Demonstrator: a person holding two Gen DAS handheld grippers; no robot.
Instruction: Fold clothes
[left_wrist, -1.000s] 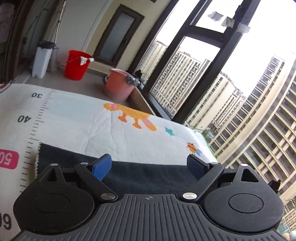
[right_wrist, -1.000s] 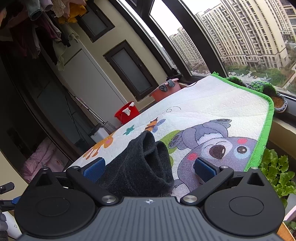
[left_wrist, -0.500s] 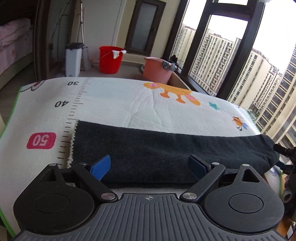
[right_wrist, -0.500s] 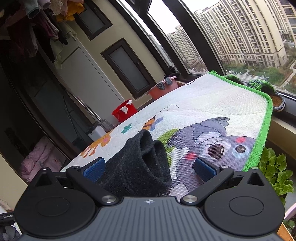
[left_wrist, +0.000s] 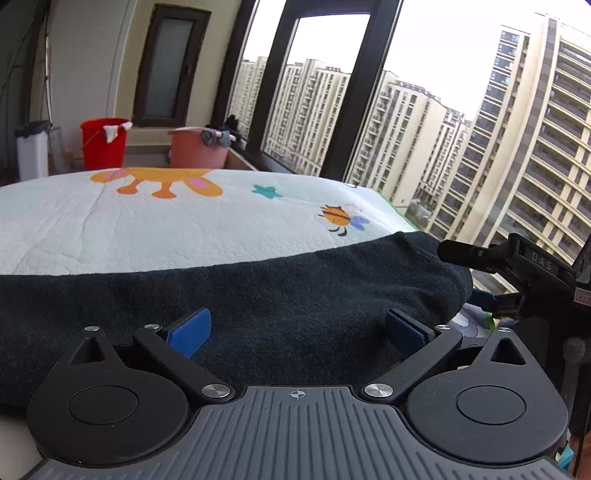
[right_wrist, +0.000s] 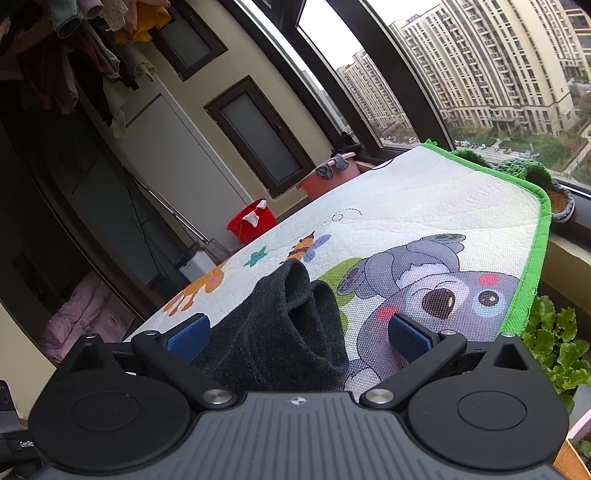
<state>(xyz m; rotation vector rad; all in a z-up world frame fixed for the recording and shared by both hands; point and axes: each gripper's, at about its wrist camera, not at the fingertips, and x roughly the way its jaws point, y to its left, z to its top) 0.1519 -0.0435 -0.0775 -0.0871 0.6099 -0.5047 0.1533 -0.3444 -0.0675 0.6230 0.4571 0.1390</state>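
Two grippers face one dark folded garment (left_wrist: 258, 295), each with its jaws spread wide and pressing on nothing. The left gripper (left_wrist: 297, 326) has just been widening its jaws; its blue pads (left_wrist: 190, 328) stand apart over the cloth, which fills the gap between them without either pad closing on it. In the left wrist view the garment lies as a long dark band across the near part of the printed play mat (left_wrist: 147, 221), its rounded end reaching the mat's right edge, where the right gripper (left_wrist: 517, 266) shows beside it. The right gripper (right_wrist: 299, 338) looks along that same end: a bunched double fold of the cloth (right_wrist: 291, 325) rises between its open jaws, near the left pad and clear of the right one. Beyond the mat's far edge stand a red bucket (left_wrist: 104, 146) and a pink basin (left_wrist: 197, 149), under tall windows (left_wrist: 443, 110).
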